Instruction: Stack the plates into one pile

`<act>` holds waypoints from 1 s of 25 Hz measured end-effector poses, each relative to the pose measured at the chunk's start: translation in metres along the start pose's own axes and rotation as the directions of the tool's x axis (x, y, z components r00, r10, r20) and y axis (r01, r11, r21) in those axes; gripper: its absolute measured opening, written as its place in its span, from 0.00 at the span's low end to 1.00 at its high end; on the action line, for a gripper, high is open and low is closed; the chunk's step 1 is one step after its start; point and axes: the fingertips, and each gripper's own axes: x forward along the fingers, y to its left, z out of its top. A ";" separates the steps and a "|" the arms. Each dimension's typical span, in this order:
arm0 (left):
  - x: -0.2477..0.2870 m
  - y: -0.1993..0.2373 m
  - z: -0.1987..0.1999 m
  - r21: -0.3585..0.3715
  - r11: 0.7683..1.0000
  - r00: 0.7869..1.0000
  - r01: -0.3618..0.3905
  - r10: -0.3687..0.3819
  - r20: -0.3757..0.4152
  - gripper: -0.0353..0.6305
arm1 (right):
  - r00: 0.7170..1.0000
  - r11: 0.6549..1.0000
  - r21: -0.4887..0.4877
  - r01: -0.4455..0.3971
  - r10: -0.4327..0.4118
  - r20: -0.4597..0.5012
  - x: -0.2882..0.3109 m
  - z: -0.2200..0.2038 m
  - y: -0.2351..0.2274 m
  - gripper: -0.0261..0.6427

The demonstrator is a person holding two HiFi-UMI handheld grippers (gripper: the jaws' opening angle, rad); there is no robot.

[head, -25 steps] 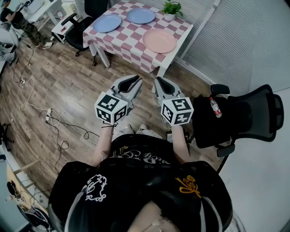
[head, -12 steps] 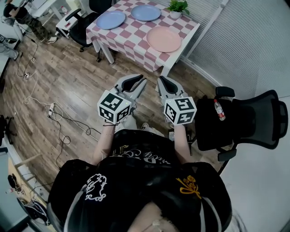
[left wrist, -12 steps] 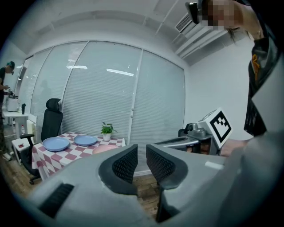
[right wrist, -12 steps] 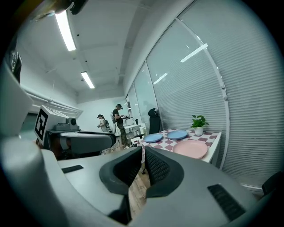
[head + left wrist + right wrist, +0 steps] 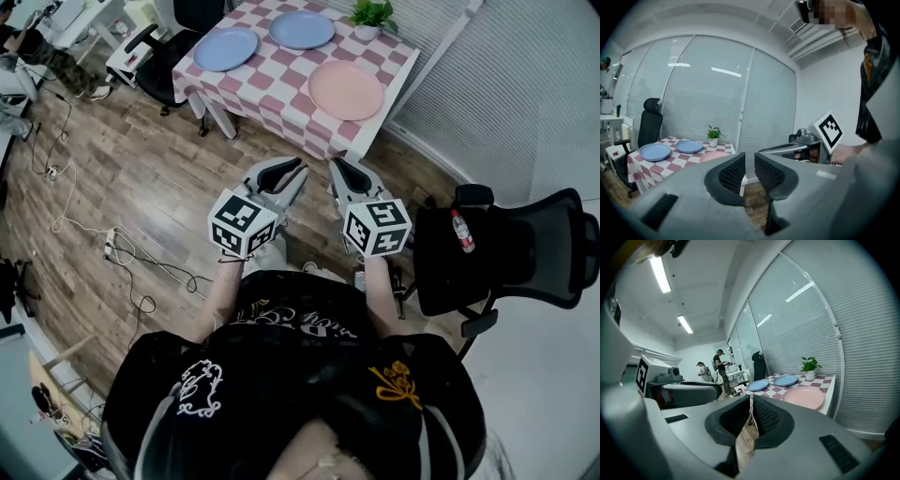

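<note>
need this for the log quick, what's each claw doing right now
left claw: shut, holding nothing
right claw: shut, holding nothing

Checkered table (image 5: 277, 82) bears two blue plates (image 5: 225, 47) (image 5: 302, 29), pink plate (image 5: 346, 90), potted plant (image 5: 372, 15).

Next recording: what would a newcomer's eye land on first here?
The pink-checked table at the top of the head view, with three plates lying apart: a left blue plate, a right blue plate by the potted plant, and a pink plate nearest the person. Below it, over the wood floor, the left gripper and right gripper are held side by side, both shut and empty.
</note>
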 end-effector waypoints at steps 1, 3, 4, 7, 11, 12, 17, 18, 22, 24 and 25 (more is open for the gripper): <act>0.003 0.010 0.001 0.001 1.000 1.000 0.008 -0.008 -0.002 0.15 | 1.000 1.000 0.004 0.009 -0.009 -0.004 0.010 0.002 -0.002 0.08; 0.009 0.033 0.005 0.002 1.000 1.000 0.026 -0.026 -0.005 0.15 | 1.000 1.000 0.013 0.027 -0.027 -0.009 0.030 0.006 -0.005 0.08; 0.011 0.044 0.007 0.002 0.999 0.999 0.035 -0.035 -0.006 0.15 | 0.999 0.999 0.017 0.036 -0.036 -0.013 0.040 0.009 -0.007 0.08; 0.020 0.079 0.014 -0.004 0.998 0.998 0.059 -0.059 -0.003 0.15 | 0.998 0.998 0.024 0.064 -0.064 -0.028 0.071 0.014 -0.012 0.08; 0.027 0.120 0.020 -0.008 0.995 0.995 0.095 -0.095 -0.012 0.15 | 0.995 0.994 0.046 0.098 -0.096 -0.037 0.109 0.024 -0.015 0.08; 0.029 0.128 0.021 -0.009 0.994 0.994 0.105 -0.105 -0.015 0.15 | 0.994 0.993 0.053 0.105 -0.103 -0.039 0.118 0.026 -0.016 0.08; 0.038 0.165 0.018 -0.002 0.988 0.986 0.157 -0.156 -0.051 0.15 | 0.988 0.986 0.067 0.153 -0.150 -0.045 0.155 0.032 -0.024 0.08; 0.039 0.170 0.017 -0.001 0.986 0.984 0.169 -0.168 -0.056 0.15 | 0.986 0.984 0.072 0.164 -0.161 -0.044 0.160 0.032 -0.026 0.08; 0.043 0.189 0.014 -0.006 0.979 0.977 0.203 -0.202 -0.070 0.15 | 0.978 0.975 0.083 0.207 -0.203 -0.053 0.176 0.032 -0.032 0.08; 0.046 0.196 0.011 -0.018 0.977 0.973 0.214 -0.215 -0.079 0.15 | 0.974 0.971 0.088 0.223 -0.218 -0.060 0.180 0.031 -0.035 0.08; 0.049 0.199 0.009 -0.024 0.975 0.971 0.221 -0.222 -0.083 0.15 | 0.972 0.969 0.090 0.231 -0.226 -0.064 0.181 0.031 -0.037 0.08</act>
